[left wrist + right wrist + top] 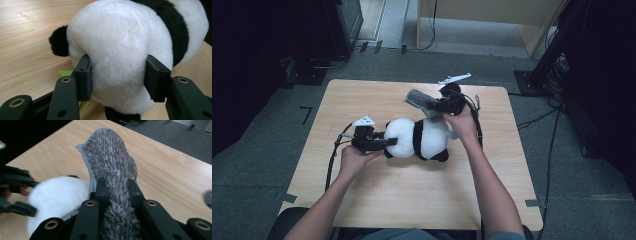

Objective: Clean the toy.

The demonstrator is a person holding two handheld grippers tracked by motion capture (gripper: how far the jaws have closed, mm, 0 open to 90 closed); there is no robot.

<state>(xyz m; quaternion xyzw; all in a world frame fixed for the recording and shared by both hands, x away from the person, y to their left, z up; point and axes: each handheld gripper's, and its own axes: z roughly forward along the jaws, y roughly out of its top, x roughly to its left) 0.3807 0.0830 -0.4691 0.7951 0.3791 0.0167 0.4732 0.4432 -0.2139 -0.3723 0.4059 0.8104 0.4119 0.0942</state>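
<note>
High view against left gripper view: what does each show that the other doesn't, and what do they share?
High view: the right gripper shut on a grey fuzzy cloth lifted above the panda, both forearms, and the whole table. Left gripper view: a green tag under the toy, and the pads pressing into its white fur. Both: the left gripper clamped on the plush panda.

Much of the plush panda stays out of sight as I work at the table.

My left gripper [117,75] covers the panda [125,42]'s flanks, its face turned away; my right gripper [117,192] hides the grey sock [110,157]'s lower end, and a blurred grey shape [208,198] is cut off at the edge.
</note>
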